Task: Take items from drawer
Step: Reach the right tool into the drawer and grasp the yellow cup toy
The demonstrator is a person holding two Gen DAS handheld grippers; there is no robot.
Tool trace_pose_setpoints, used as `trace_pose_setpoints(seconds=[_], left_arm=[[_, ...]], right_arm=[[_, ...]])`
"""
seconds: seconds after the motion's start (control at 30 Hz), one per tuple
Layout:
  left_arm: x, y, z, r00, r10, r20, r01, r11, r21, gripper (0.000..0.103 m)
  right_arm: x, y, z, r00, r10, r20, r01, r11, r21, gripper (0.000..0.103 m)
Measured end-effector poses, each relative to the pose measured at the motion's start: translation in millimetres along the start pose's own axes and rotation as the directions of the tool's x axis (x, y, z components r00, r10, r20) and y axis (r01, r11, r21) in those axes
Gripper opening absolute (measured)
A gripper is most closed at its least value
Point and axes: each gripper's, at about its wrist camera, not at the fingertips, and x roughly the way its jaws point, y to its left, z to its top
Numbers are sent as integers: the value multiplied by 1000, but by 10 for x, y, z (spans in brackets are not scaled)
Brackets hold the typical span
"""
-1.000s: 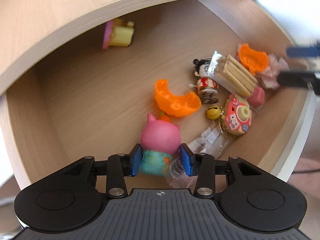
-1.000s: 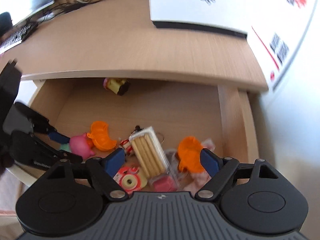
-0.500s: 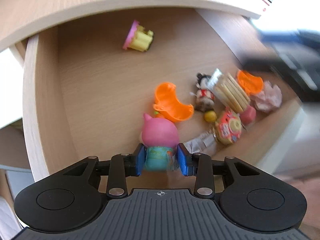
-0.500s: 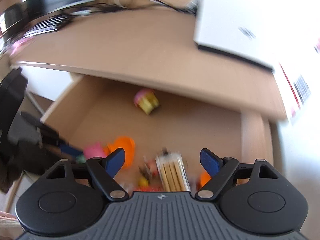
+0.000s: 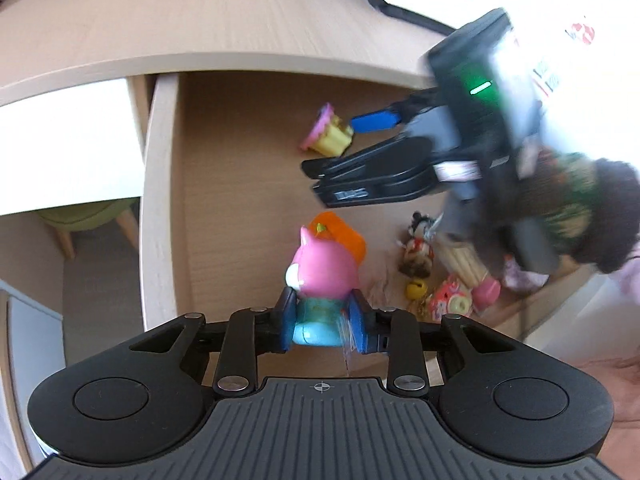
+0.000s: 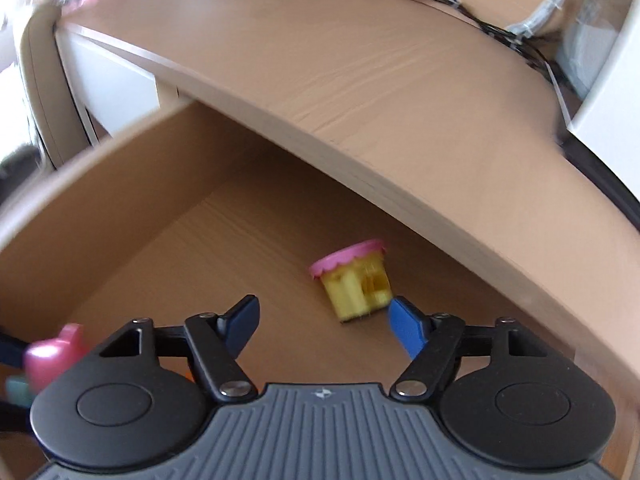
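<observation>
Left gripper (image 5: 324, 322) is clenched on the teal body of the pink pig toy (image 5: 322, 276), blue pads pressed to both its sides, and a scrap of clear wrapper (image 5: 347, 334) hangs pinched against the right-hand pad. A second ago this gripper sat low among the clutter with the pig resting on the drawer floor; now it has risen, the drawer (image 5: 160, 200) shows whole beneath it, and the pig hangs clear of the floor, just in front of the orange cup (image 5: 344, 236). That reads as one item lifted out and on its way to wherever it is set down.

Right gripper (image 6: 324, 326) has changed more. A second ago it hovered over the heap of small toys at the near right corner; now it has swung to the back of the drawer, jaws spread wide, with the yellow cupcake toy (image 6: 354, 284) lying on its side just ahead of the fingertips and nearer the right-hand pad. Nothing is between the pads yet. From the left camera the same blue fingertip almost touches the cupcake, under the desk edge (image 6: 360, 152).

The rest lies ahead and to the right of the left gripper: a small doll (image 5: 418, 246), a pack of biscuit sticks (image 5: 464, 264), a yellow bell (image 5: 416, 290) and a pink toy camera (image 5: 450, 300). My judgement is that the cupcake is the next pick, and the wrapper could snag or drop as the pig travels.
</observation>
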Motion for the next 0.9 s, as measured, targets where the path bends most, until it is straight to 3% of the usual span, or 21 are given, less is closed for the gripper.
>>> trace_pose_setpoints(seconds=[0.13, 0.17, 0.2, 0.3, 0.33, 0.57, 0.63, 0.7, 0.87, 0.9], left_arm=[[-73, 64, 127, 1000, 7, -8, -7, 1000, -12, 31], [-86, 80, 156, 1000, 11, -9, -11, 1000, -11, 31], [-103, 92, 178, 1000, 15, -9, -15, 1000, -9, 31], [-30, 96, 244, 1000, 8, -27, -8, 1000, 2, 31], [58, 69, 250, 999, -1, -50, 1, 1000, 9, 31], [396, 119, 498, 975, 39, -219, -24, 997, 74, 33], [432, 113, 591, 973, 41, -229, -21, 996, 91, 34], [472, 101, 643, 973, 33, -227, -14, 996, 86, 34], [184, 220, 546, 972, 11, -233, -3, 999, 35, 33], [207, 190, 512, 972, 4, -236, 1, 1000, 25, 33]], right_arm=[[275, 20, 120, 1000, -7, -7, 7, 1000, -21, 65], [332, 24, 142, 1000, -19, -9, 19, 1000, -24, 57], [378, 17, 158, 999, -28, -17, 27, 999, -26, 42], [382, -58, 195, 999, 7, -45, -6, 1000, 28, 11], [342, -88, 185, 998, 24, -50, -21, 999, 48, 10], [-54, -213, -58, 991, 109, -73, -101, 989, 104, 10], [-133, -228, -83, 995, 93, -30, -90, 992, 91, 15], [-112, -233, -49, 998, 68, 10, -68, 993, 100, 33], [237, -187, 156, 996, 60, 61, -70, 983, 167, 41], [302, -172, 203, 996, 52, 76, -65, 982, 176, 47]])
